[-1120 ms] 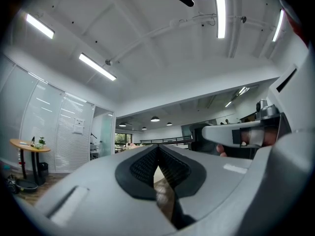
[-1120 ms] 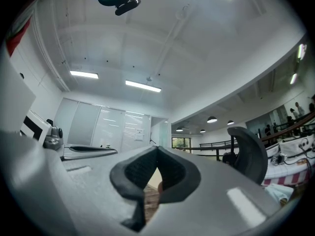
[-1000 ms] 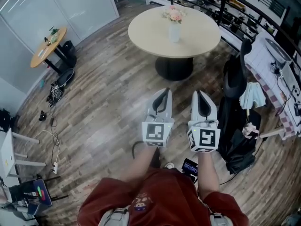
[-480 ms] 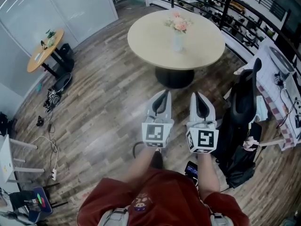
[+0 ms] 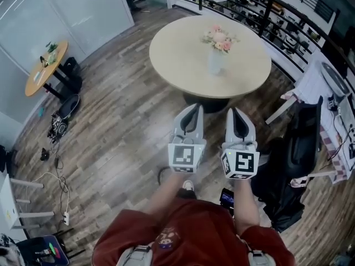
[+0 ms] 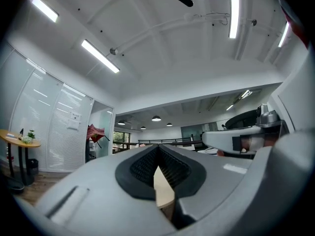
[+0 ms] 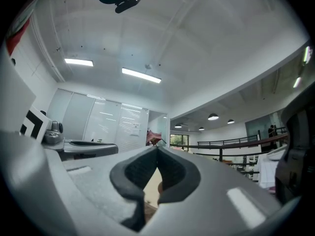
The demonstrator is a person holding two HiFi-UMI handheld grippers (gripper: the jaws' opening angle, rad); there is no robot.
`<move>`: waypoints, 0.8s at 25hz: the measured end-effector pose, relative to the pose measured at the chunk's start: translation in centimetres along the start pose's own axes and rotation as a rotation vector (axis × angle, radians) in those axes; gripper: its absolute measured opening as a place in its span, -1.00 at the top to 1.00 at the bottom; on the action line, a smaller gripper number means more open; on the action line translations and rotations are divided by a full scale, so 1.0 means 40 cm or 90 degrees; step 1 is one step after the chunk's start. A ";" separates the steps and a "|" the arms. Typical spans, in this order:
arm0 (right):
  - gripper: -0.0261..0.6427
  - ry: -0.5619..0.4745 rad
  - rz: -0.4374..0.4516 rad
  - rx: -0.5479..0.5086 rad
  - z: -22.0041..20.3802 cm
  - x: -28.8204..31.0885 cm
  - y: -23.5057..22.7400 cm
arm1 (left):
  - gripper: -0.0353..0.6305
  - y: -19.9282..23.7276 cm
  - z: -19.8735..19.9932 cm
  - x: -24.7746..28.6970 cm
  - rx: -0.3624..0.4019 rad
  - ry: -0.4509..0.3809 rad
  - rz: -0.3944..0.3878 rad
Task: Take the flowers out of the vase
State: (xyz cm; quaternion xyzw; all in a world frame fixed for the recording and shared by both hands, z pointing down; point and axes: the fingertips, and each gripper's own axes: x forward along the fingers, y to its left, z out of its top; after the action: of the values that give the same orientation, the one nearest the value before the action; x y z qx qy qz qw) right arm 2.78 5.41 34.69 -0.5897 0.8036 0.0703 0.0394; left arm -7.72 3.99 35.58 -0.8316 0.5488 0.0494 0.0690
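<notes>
Task not yet begun at the object; the flowers (image 5: 220,37) stand in the white vase (image 5: 216,62), upright, a little right of centre on the round table (image 5: 177,54); the vase lies ahead of both claws and well apart from them, with the table's near edge and a strip of wooden floor between; its long axis is vertical, so in my judgement the stems must come out straight upward; the right gripper (image 5: 233,111) sits almost in line below the vase and is judged the nearer; the left gripper (image 5: 193,107) is just beside it, offset to the left; both point forward and roughly level; in the left gripper view the jaws meet at the tips with nothing between them, only the tabletop seen through the gap lower down; the right gripper view shows the same, tips together and empty; both must be opened before any grasp; a black chair (image 5: 302,143) stands near on the right, a possible obstruction on approach
</notes>
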 end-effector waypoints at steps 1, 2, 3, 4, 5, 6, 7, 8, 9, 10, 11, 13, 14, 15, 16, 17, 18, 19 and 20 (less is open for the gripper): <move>0.92 0.000 0.000 -0.001 -0.003 0.024 0.006 | 0.88 0.022 -0.003 0.016 0.000 -0.002 0.000; 0.92 -0.001 -0.001 -0.002 -0.005 0.047 0.012 | 0.88 0.043 -0.005 0.030 0.000 -0.004 -0.001; 0.92 -0.003 -0.002 -0.003 -0.005 0.067 0.016 | 0.88 0.060 -0.007 0.044 -0.001 -0.006 -0.002; 0.92 -0.004 -0.004 -0.004 -0.005 0.086 0.019 | 0.88 0.075 -0.008 0.056 -0.004 -0.009 -0.004; 0.92 -0.005 -0.006 -0.004 -0.008 0.103 0.020 | 0.88 0.087 -0.012 0.068 -0.006 -0.010 -0.006; 0.92 -0.005 -0.008 -0.004 -0.012 0.121 0.021 | 0.88 0.098 -0.020 0.080 -0.007 -0.008 -0.008; 0.92 -0.005 -0.009 -0.004 -0.017 0.139 0.022 | 0.88 0.110 -0.030 0.094 -0.007 -0.005 -0.010; 0.92 -0.005 -0.009 -0.004 -0.024 0.158 0.021 | 0.88 0.121 -0.038 0.110 -0.008 -0.003 -0.010; 0.92 -0.005 -0.008 -0.005 -0.031 0.177 0.020 | 0.88 0.131 -0.045 0.126 -0.009 -0.002 -0.010; 0.92 -0.005 -0.008 -0.006 -0.037 0.197 0.016 | 0.88 0.142 -0.051 0.144 -0.011 -0.002 -0.010; 0.92 -0.006 -0.009 -0.006 -0.043 0.217 0.012 | 0.88 0.151 -0.057 0.161 -0.011 -0.001 -0.010; 0.92 -0.010 -0.011 -0.003 -0.051 0.254 0.002 | 0.88 0.169 -0.069 0.193 -0.010 0.000 -0.012; 0.92 -0.012 -0.011 -0.003 -0.054 0.272 -0.007 | 0.88 0.176 -0.074 0.210 -0.009 0.001 -0.012; 0.92 -0.014 -0.012 -0.003 -0.058 0.290 -0.018 | 0.88 0.182 -0.080 0.229 -0.008 0.000 -0.011; 0.92 -0.015 -0.013 -0.003 -0.063 0.309 -0.030 | 0.88 0.187 -0.085 0.250 -0.008 -0.001 -0.009; 0.92 -0.017 -0.013 -0.002 -0.068 0.329 -0.044 | 0.88 0.192 -0.091 0.273 -0.007 -0.001 -0.007; 0.92 -0.019 -0.014 -0.001 -0.073 0.350 -0.058 | 0.88 0.196 -0.096 0.299 -0.007 -0.001 -0.006; 0.92 -0.020 -0.014 0.001 -0.077 0.371 -0.075 | 0.88 0.198 -0.100 0.327 -0.008 -0.002 -0.005; 0.92 -0.020 -0.016 0.002 -0.081 0.393 -0.094 | 0.88 0.198 -0.102 0.356 -0.008 -0.002 -0.006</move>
State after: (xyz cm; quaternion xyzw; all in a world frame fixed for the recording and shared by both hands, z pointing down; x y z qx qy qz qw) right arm 1.68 -11.04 35.34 -0.5984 0.7956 0.0783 0.0540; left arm -9.41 -12.66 36.86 -0.8346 0.5444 0.0539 0.0648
